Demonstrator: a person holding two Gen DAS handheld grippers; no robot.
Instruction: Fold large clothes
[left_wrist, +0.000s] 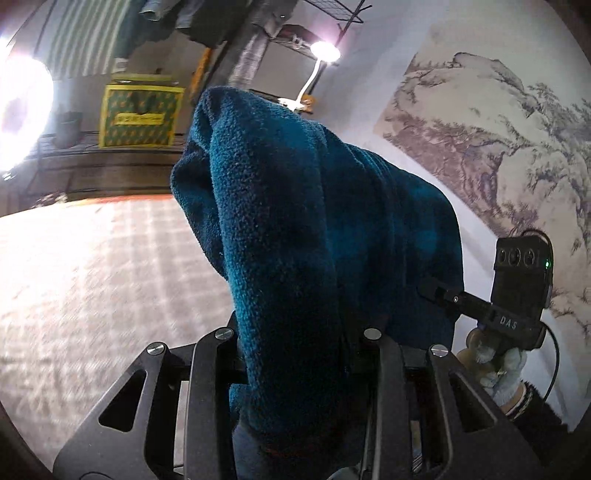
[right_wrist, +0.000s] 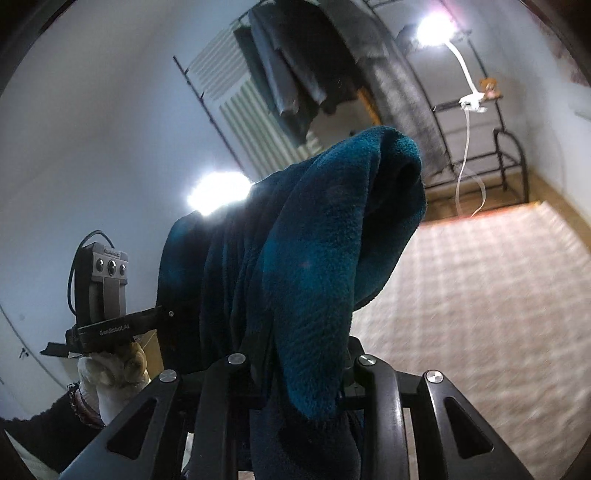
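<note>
A dark teal fleece garment (left_wrist: 295, 229) is lifted in the air between both grippers and fills the middle of each view. My left gripper (left_wrist: 301, 332) is shut on one part of it; the cloth drapes over and hides the fingertips. My right gripper (right_wrist: 295, 354) is shut on another part of the same fleece garment (right_wrist: 317, 251), fingertips also hidden. In the left wrist view the right gripper (left_wrist: 436, 291) reaches into the cloth from the right. In the right wrist view the left gripper (right_wrist: 162, 314) reaches in from the left.
A pink checked bed surface (left_wrist: 92, 280) lies below; it also shows in the right wrist view (right_wrist: 480, 295). A metal rack (left_wrist: 110, 147) with a yellow-green box (left_wrist: 138, 114) stands behind. Hanging clothes (right_wrist: 295, 66), bright lamps (left_wrist: 325, 51) and a landscape wall hanging (left_wrist: 491, 133) surround.
</note>
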